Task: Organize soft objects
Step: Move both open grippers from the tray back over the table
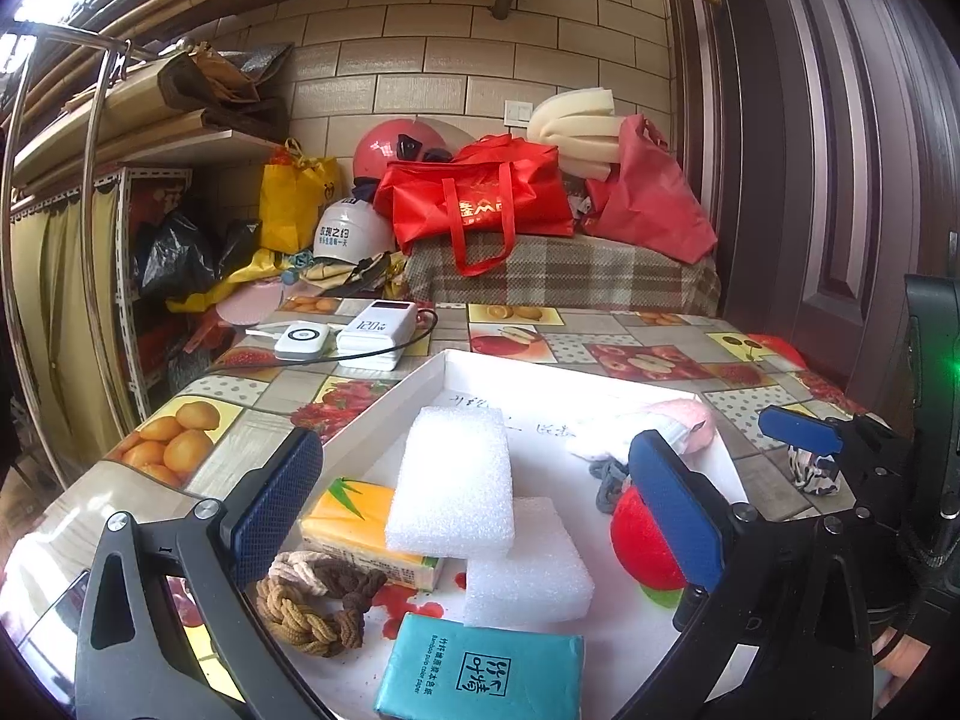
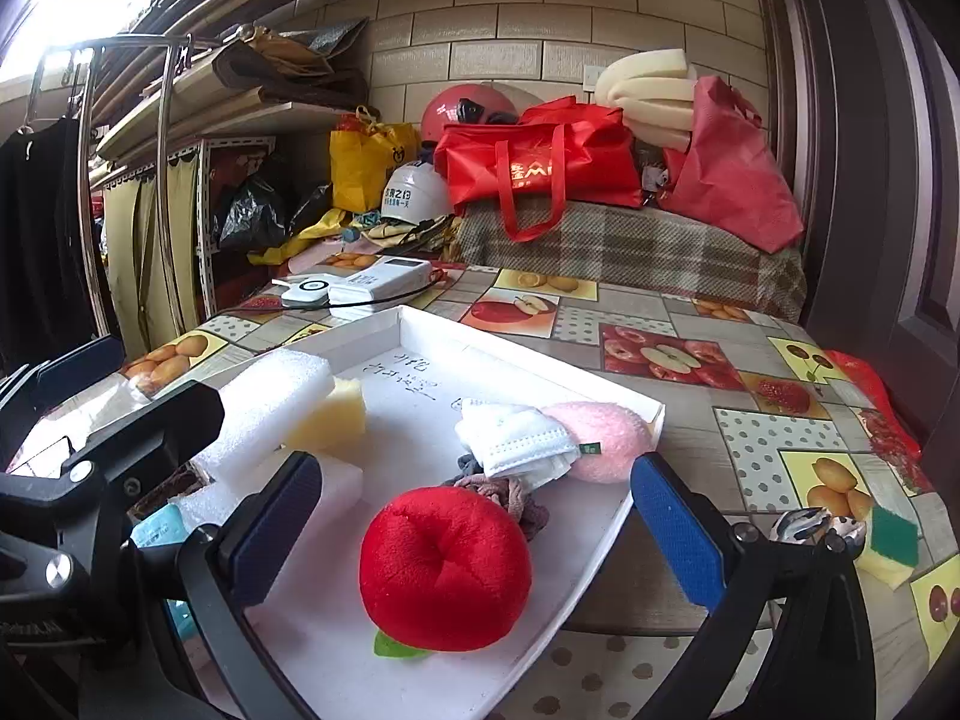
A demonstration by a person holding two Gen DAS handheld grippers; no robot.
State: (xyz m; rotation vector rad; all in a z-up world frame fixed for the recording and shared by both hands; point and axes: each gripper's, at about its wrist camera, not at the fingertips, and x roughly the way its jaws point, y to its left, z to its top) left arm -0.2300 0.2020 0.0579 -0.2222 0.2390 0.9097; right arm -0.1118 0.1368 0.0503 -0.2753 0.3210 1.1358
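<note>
A white tray (image 1: 384,405) lies on the fruit-patterned table. It holds two white foam blocks (image 1: 453,480), a yellow tissue pack (image 1: 351,519), a teal tissue pack (image 1: 480,669), braided hair ties (image 1: 312,597), a red plush apple (image 2: 447,567), a pink puff (image 2: 606,438), a folded face mask (image 2: 519,441) and grey scrunchies (image 2: 516,495). My left gripper (image 1: 474,495) is open and empty above the foam blocks. My right gripper (image 2: 474,525) is open and empty, its fingers on either side of the plush apple.
Two white power banks (image 1: 336,336) with a cable lie at the table's far left. A patterned scrunchie (image 2: 810,525) and a green-yellow sponge (image 2: 891,546) lie on the table right of the tray. Red bags (image 1: 480,198) and helmets sit behind the table.
</note>
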